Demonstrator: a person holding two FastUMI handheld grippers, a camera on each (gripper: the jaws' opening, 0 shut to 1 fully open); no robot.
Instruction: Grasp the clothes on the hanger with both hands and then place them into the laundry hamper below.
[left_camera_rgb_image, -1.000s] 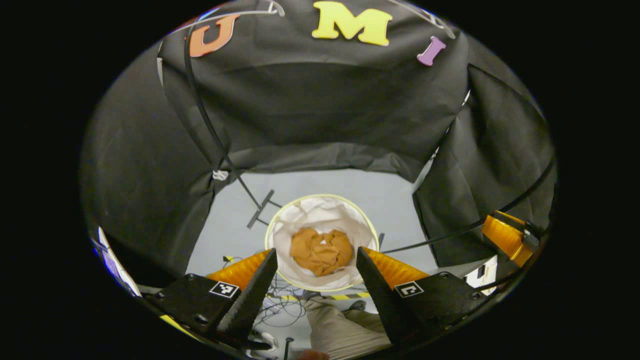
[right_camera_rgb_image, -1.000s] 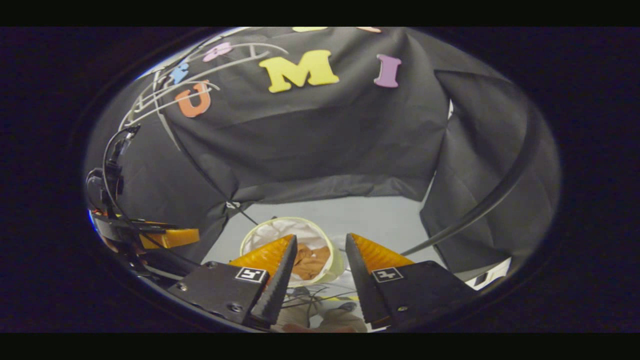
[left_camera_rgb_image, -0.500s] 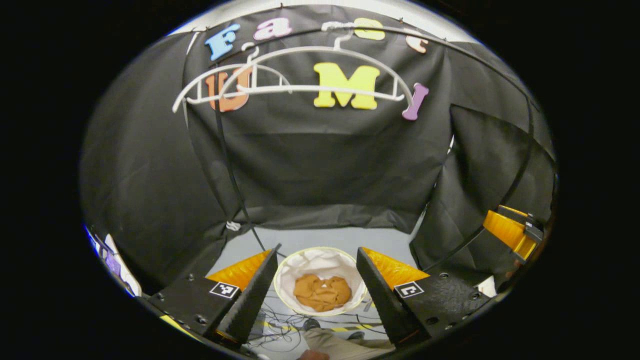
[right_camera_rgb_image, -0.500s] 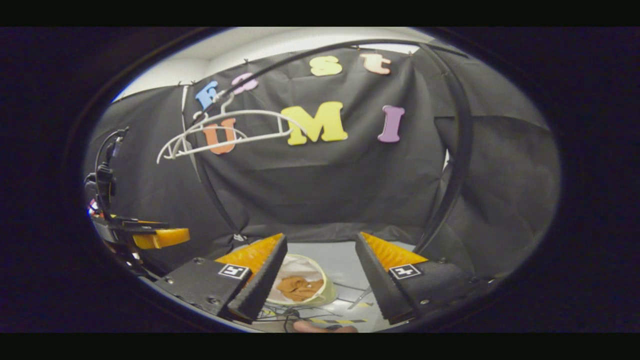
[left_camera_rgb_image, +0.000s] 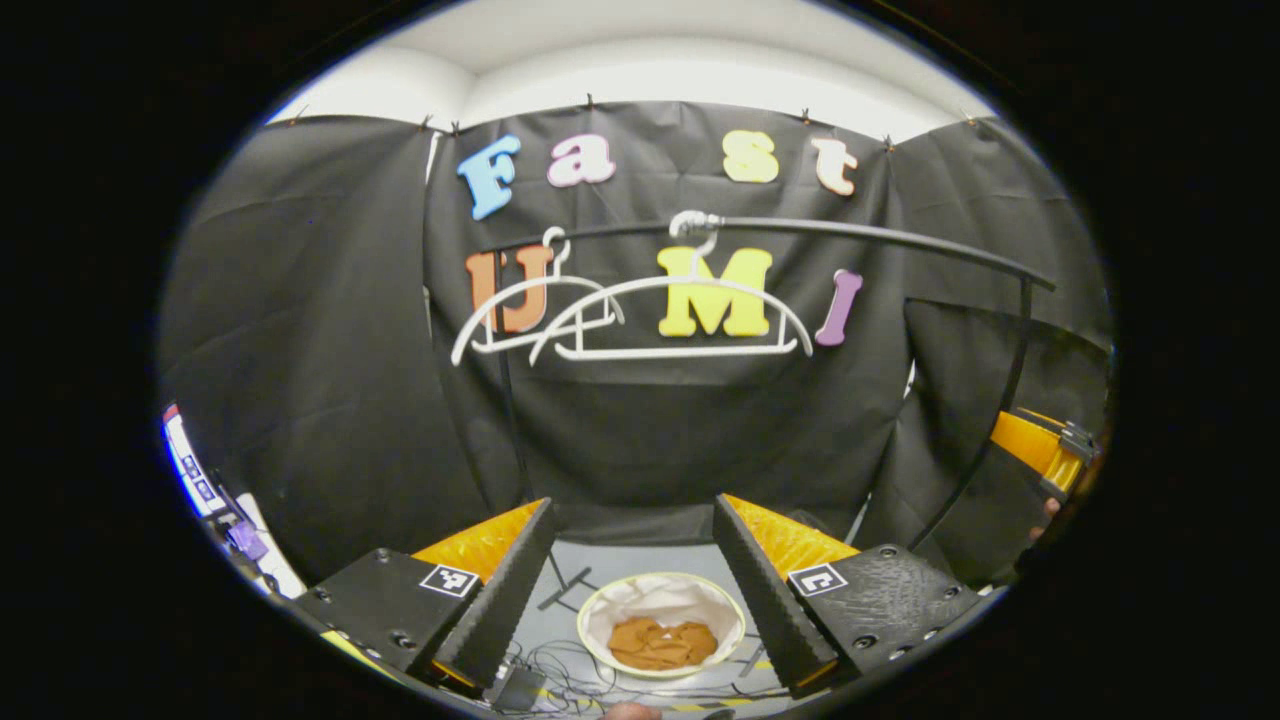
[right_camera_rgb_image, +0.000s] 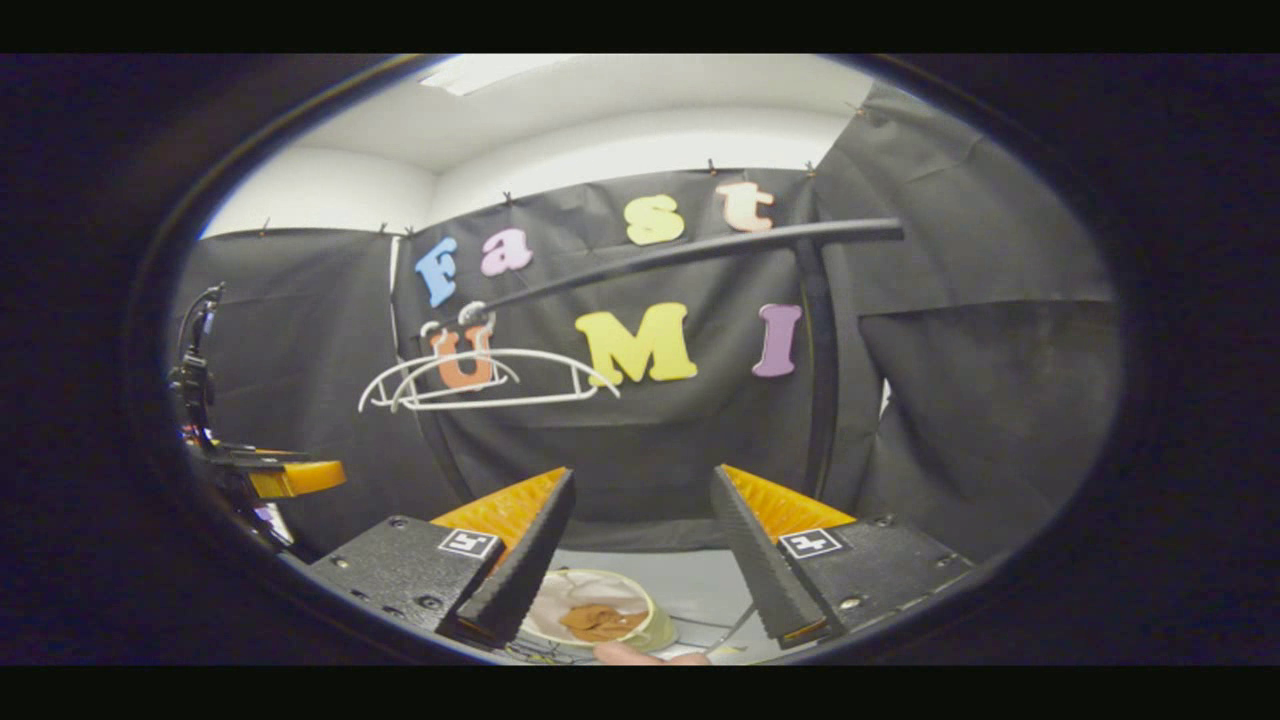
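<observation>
Left gripper (left_camera_rgb_image: 632, 560) and right gripper (right_camera_rgb_image: 640, 535), jaws spread and holding nothing, are pointing at two bare hangers (left_camera_rgb_image: 680, 320) on the rail (left_camera_rgb_image: 850, 232) ahead. One brown garment (left_camera_rgb_image: 662, 643) is lying in one hamper (left_camera_rgb_image: 596, 612) below them. Risk: a stray sweep forward could unhook the hangers.

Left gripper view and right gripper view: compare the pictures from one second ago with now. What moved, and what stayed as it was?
Both grippers tilted up and back: the hamper slid low and looks smaller, while the bare hangers and rail came into sight. The left gripper and right gripper stayed open, holding nothing. The orange cloth stayed bunched in the hamper.
</observation>
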